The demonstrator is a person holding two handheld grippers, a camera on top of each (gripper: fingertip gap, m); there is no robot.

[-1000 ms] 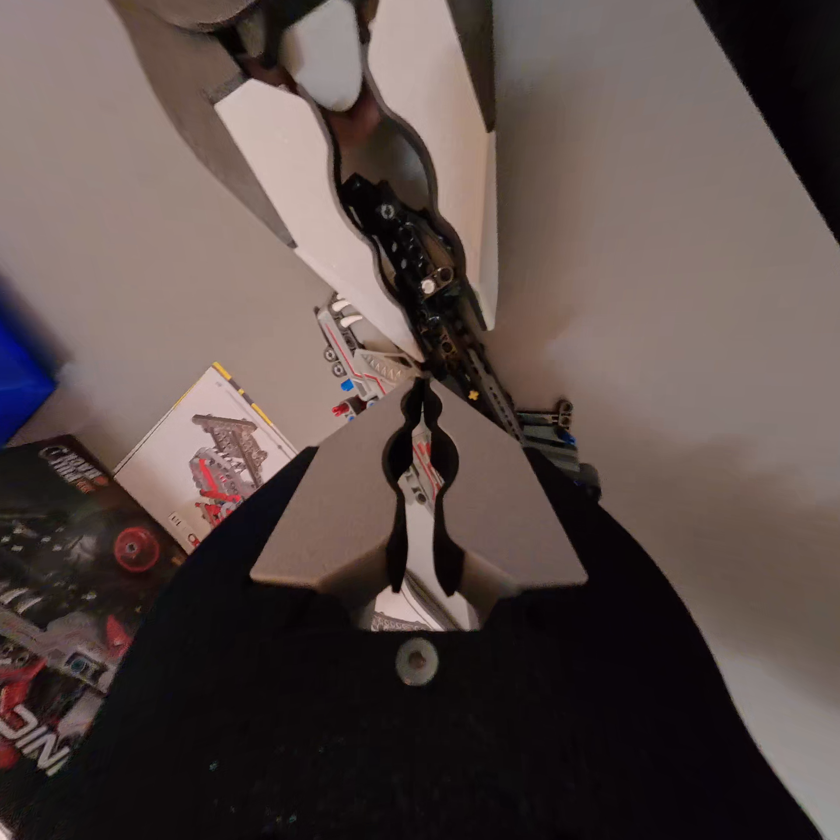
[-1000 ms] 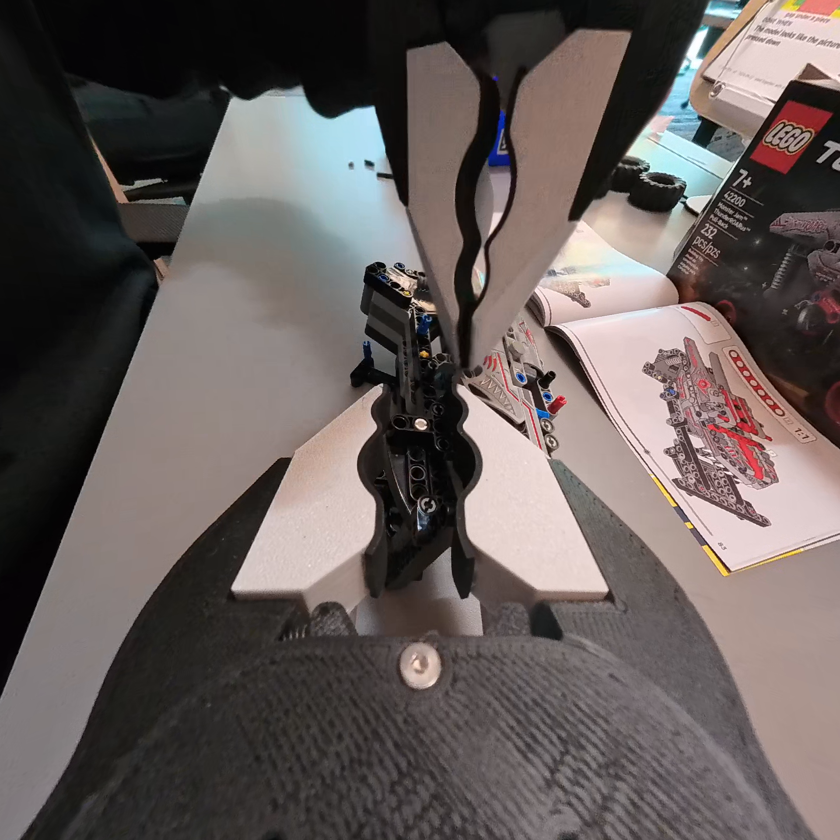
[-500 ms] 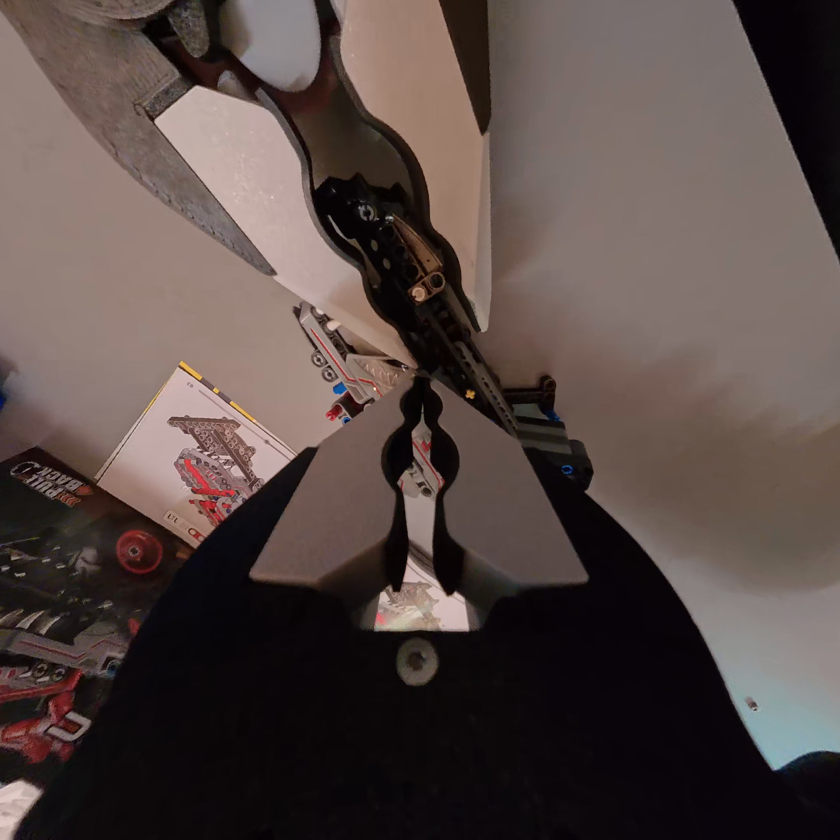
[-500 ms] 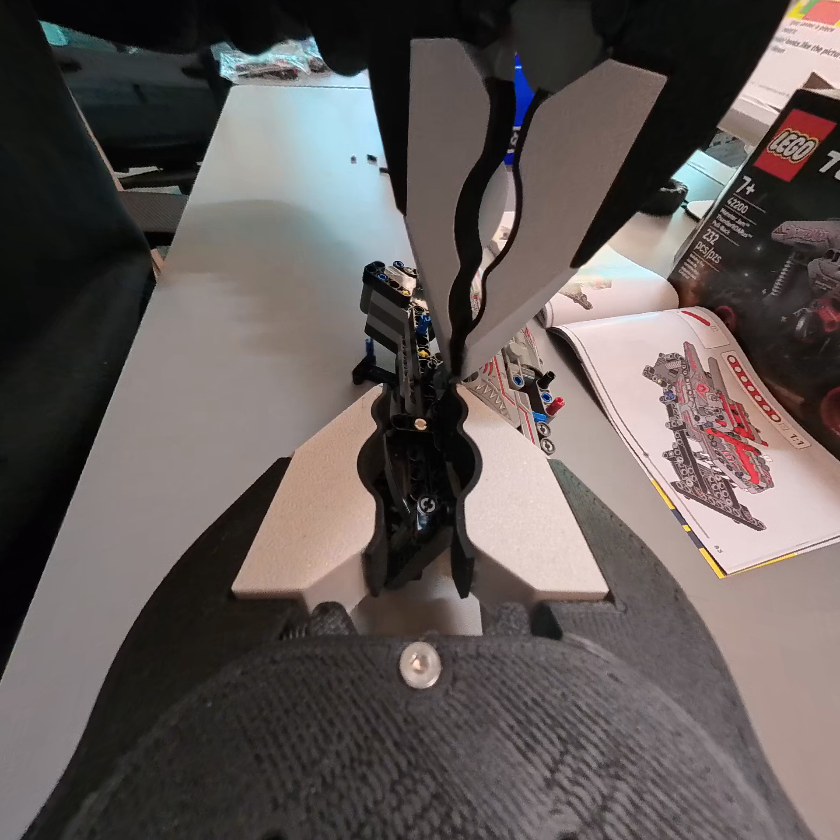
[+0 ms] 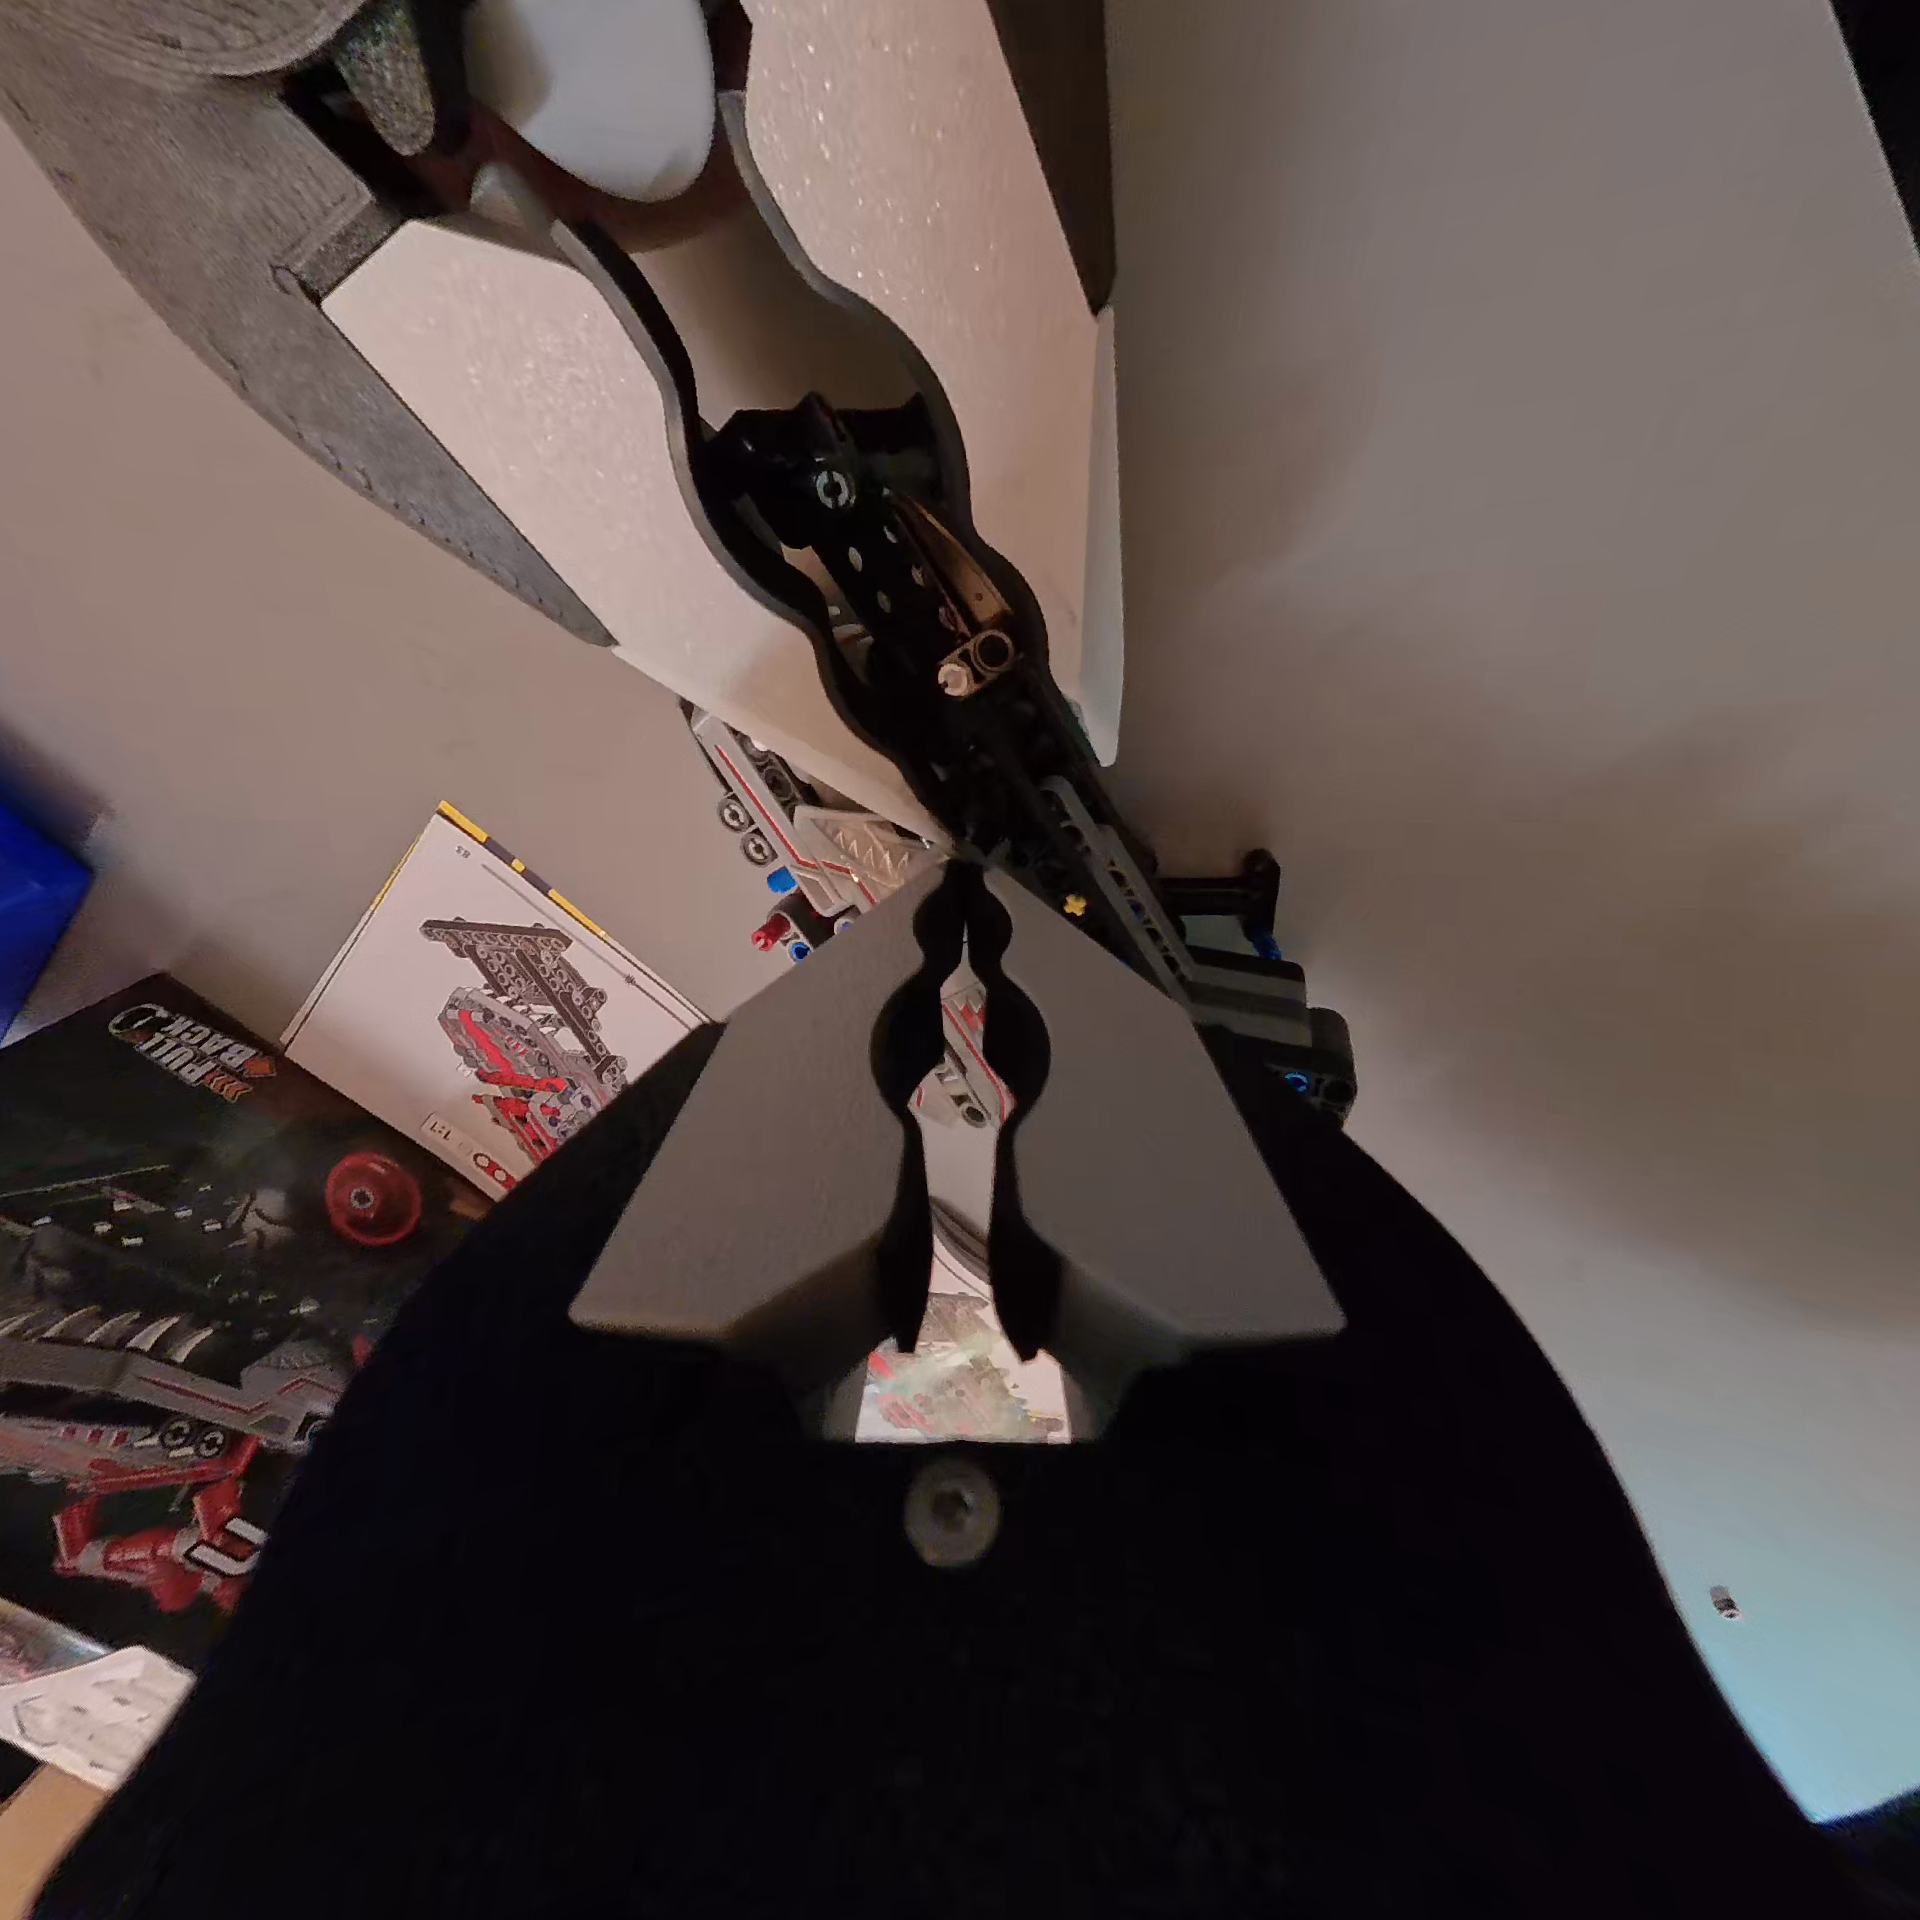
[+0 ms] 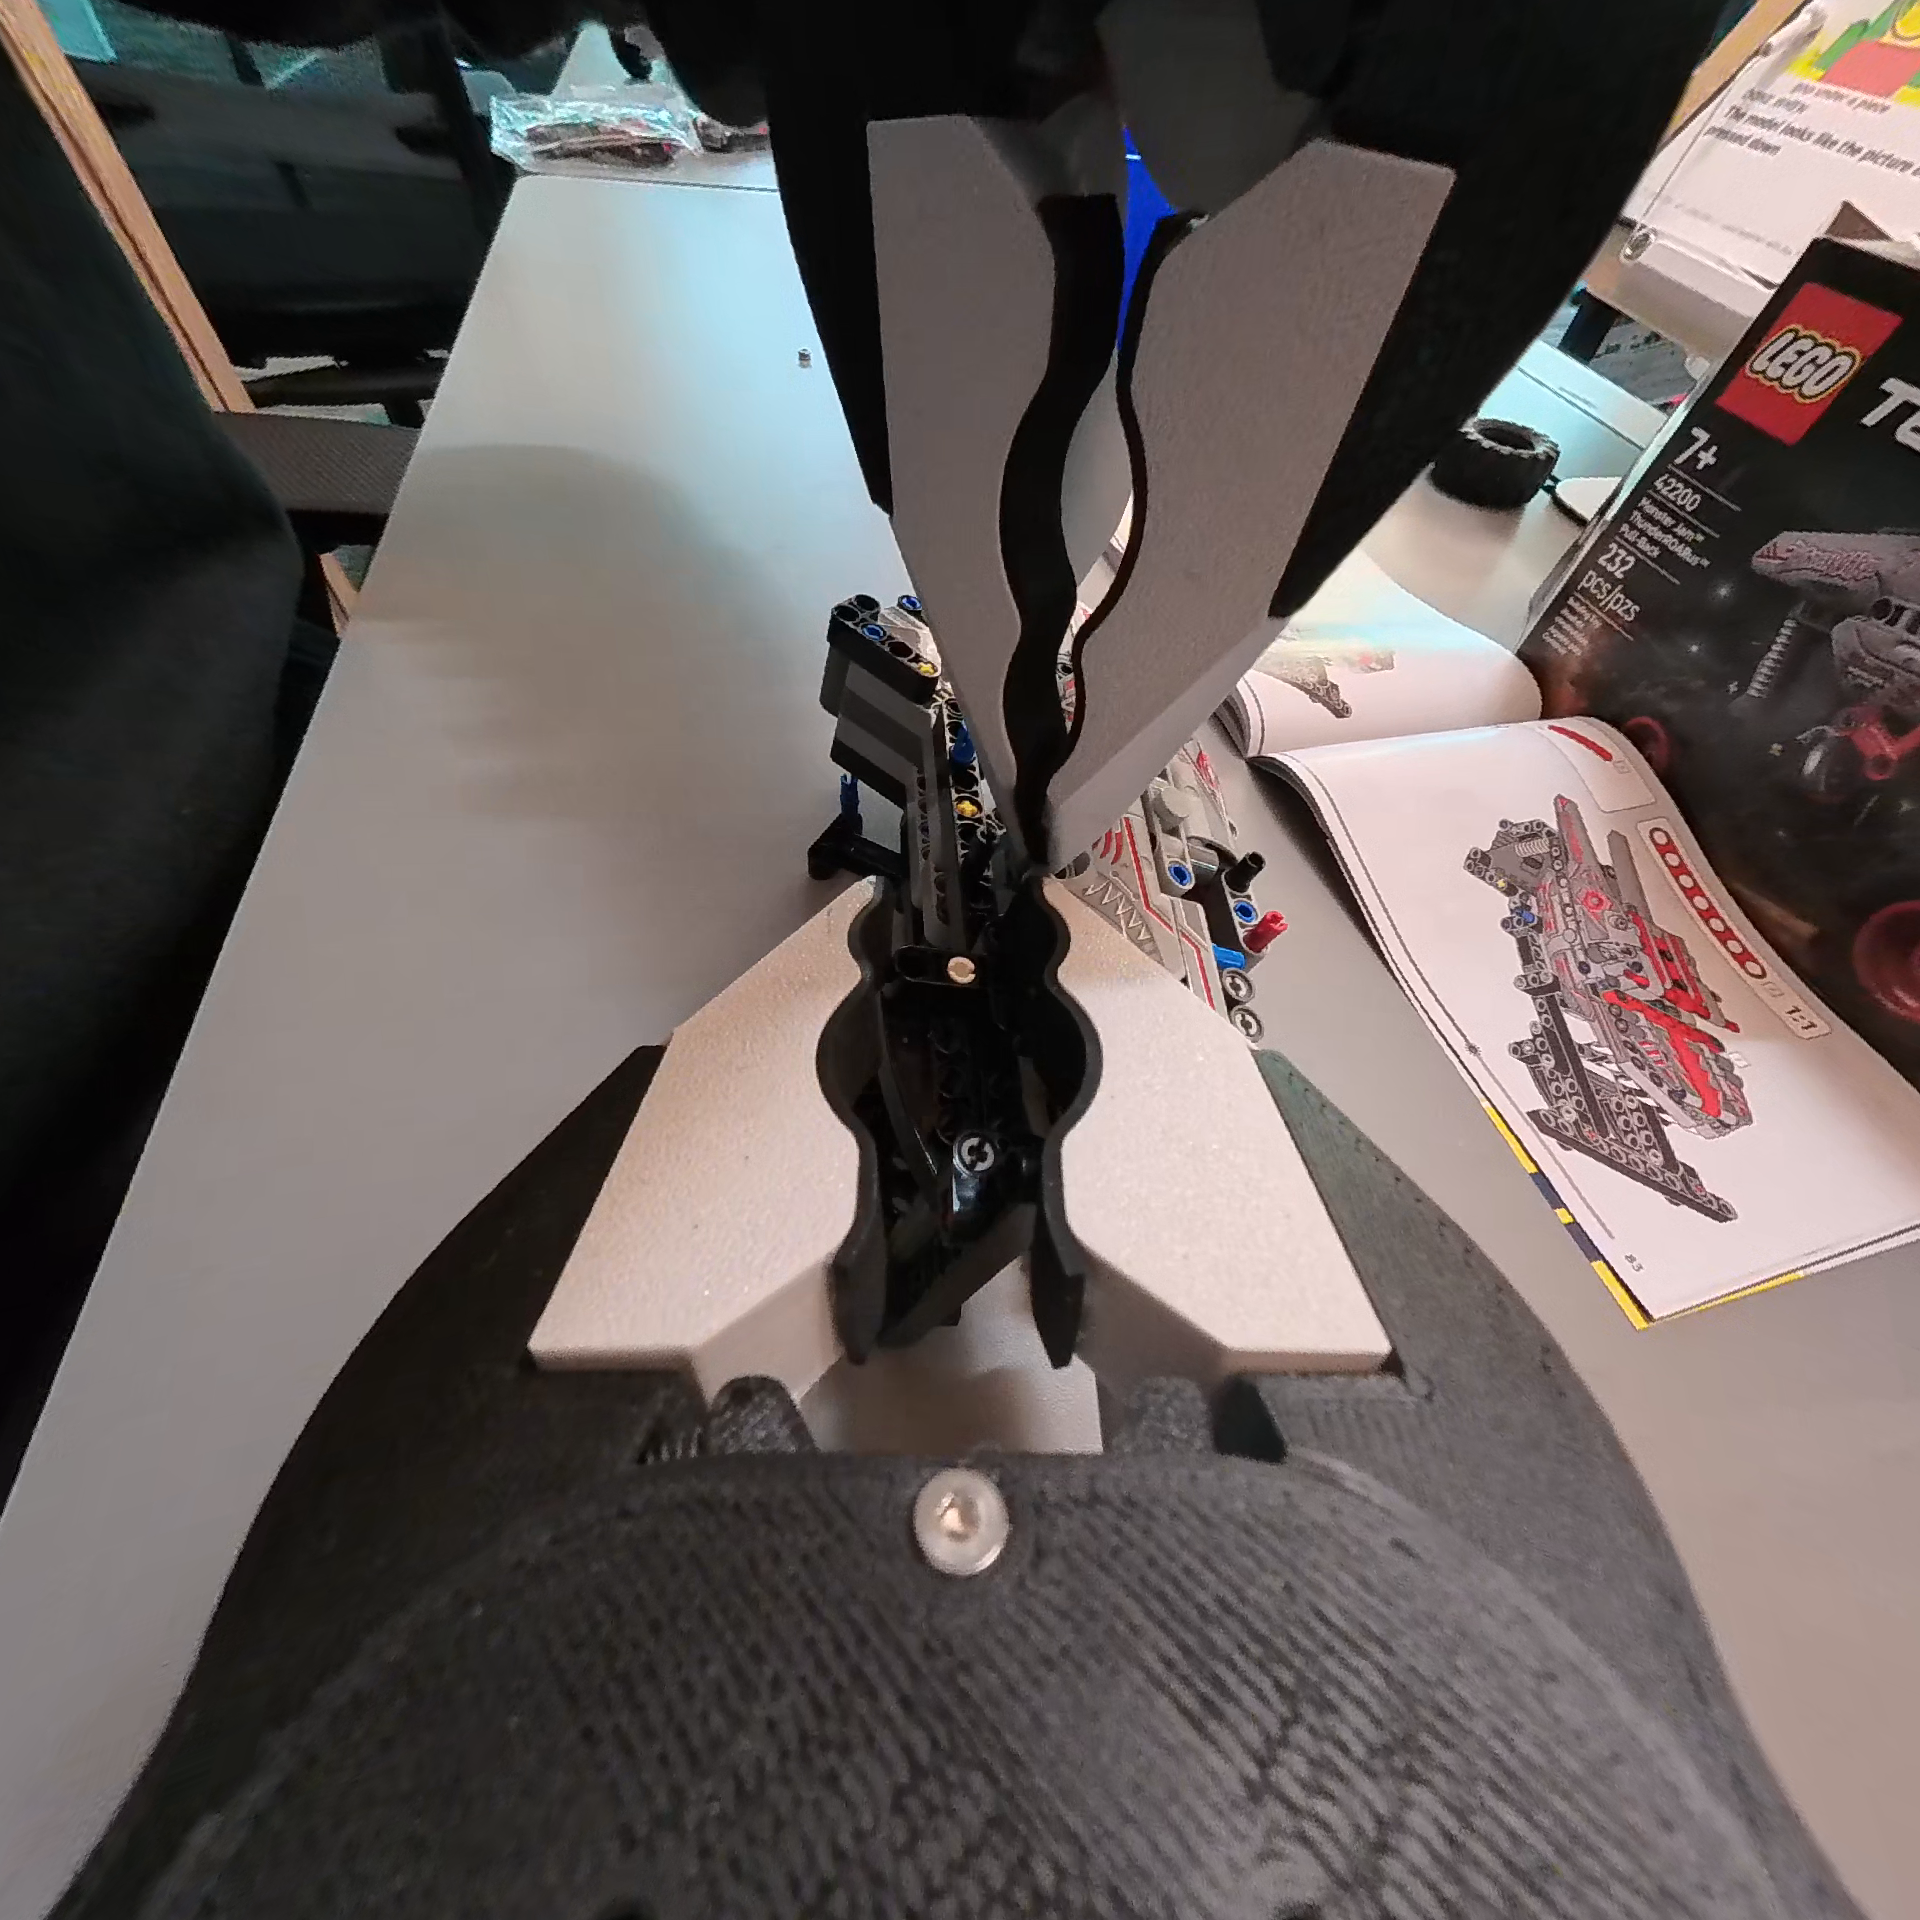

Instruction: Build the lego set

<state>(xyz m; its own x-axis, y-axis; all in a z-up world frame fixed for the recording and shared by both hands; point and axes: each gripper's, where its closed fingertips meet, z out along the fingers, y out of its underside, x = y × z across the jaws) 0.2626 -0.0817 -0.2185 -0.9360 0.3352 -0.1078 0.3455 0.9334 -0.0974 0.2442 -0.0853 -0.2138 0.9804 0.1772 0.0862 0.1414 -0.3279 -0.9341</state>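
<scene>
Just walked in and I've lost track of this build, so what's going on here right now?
A person is working with two handheld grippers over a grey table. The right gripper is shut on a black lego assembly that reaches out over the table. The left gripper comes in from the opposite side, its tips closed and meeting the assembly's end. A grey and red lego section lies just beside them, with the open instruction booklet and the set's box beyond.

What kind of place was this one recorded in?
Probably an office or workroom: a long grey table holding an open instruction booklet, the set's box, with a dark chair alongside.
</scene>
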